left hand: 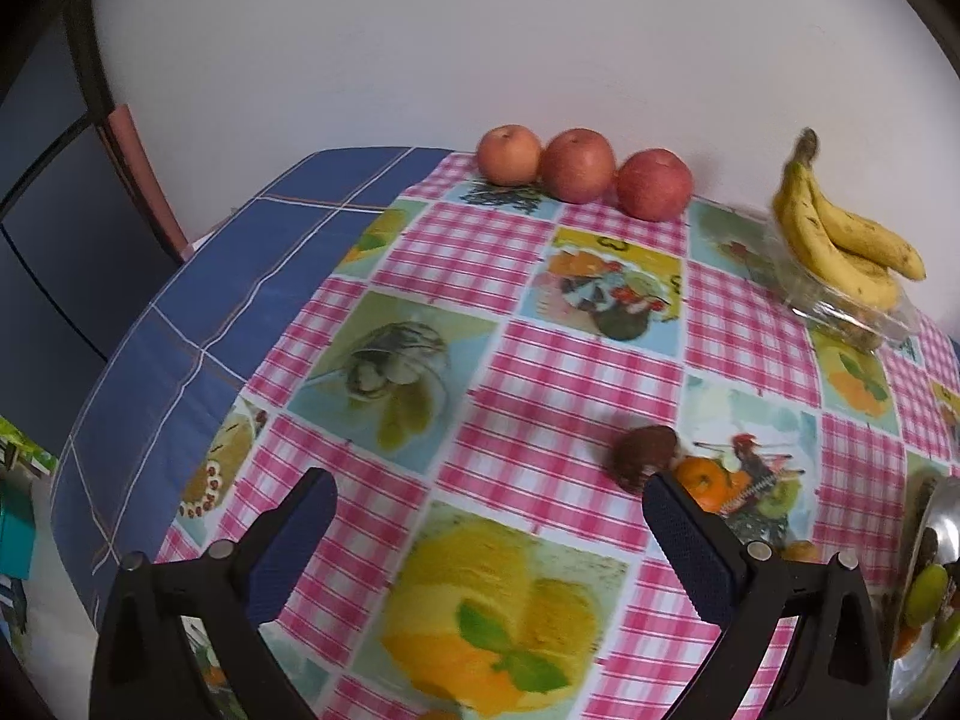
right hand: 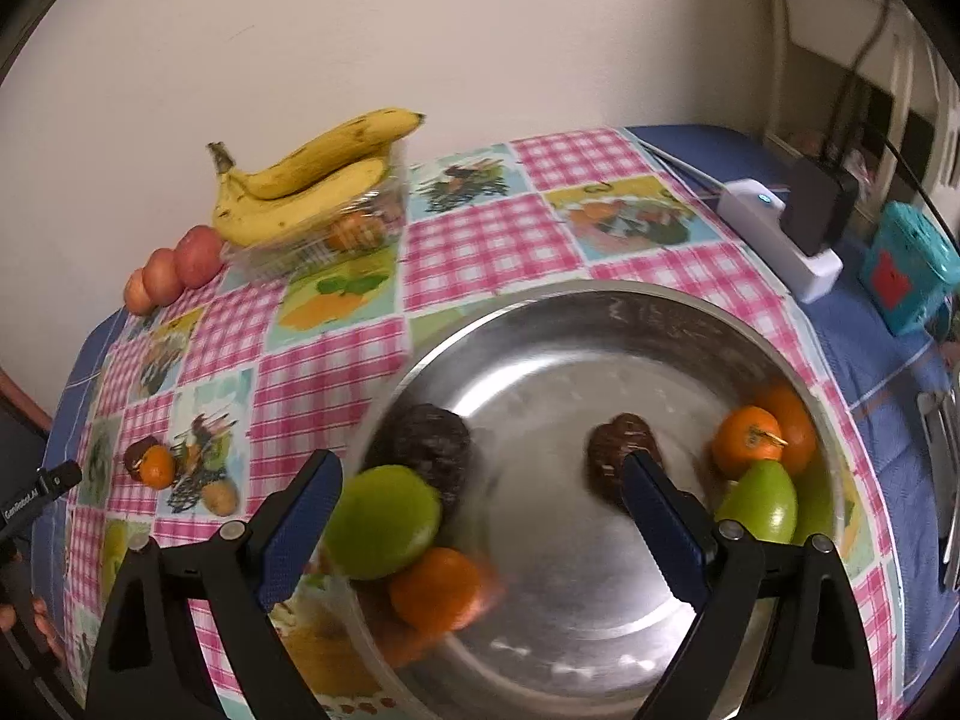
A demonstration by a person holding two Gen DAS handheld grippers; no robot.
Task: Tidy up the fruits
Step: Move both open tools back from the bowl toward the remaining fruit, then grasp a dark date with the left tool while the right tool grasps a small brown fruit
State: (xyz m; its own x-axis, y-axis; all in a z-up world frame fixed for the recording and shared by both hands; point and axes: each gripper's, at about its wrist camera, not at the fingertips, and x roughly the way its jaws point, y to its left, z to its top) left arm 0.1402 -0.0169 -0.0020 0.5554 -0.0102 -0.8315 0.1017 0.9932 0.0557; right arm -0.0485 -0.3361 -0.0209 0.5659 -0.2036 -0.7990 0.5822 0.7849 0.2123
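In the right wrist view a steel bowl (right hand: 600, 324) holds two green fruits (right hand: 384, 519), several oranges (right hand: 747, 438) and two dark brown fruits (right hand: 621, 450). My right gripper (right hand: 480, 486) is open and empty above the bowl. In the left wrist view my left gripper (left hand: 489, 510) is open and empty above the cloth. A dark brown fruit (left hand: 645, 456) and an orange (left hand: 705, 480) lie on the table by its right finger. Three apples (left hand: 576, 165) line the wall. Bananas (left hand: 840, 228) rest on a clear container (left hand: 852, 312).
The table has a pink checked fruit-print cloth (left hand: 540, 360) over a blue cloth (left hand: 240, 276). A white device (right hand: 780, 234), a black box (right hand: 819, 210) and a teal box (right hand: 909, 267) stand at the right. The wall is close behind.
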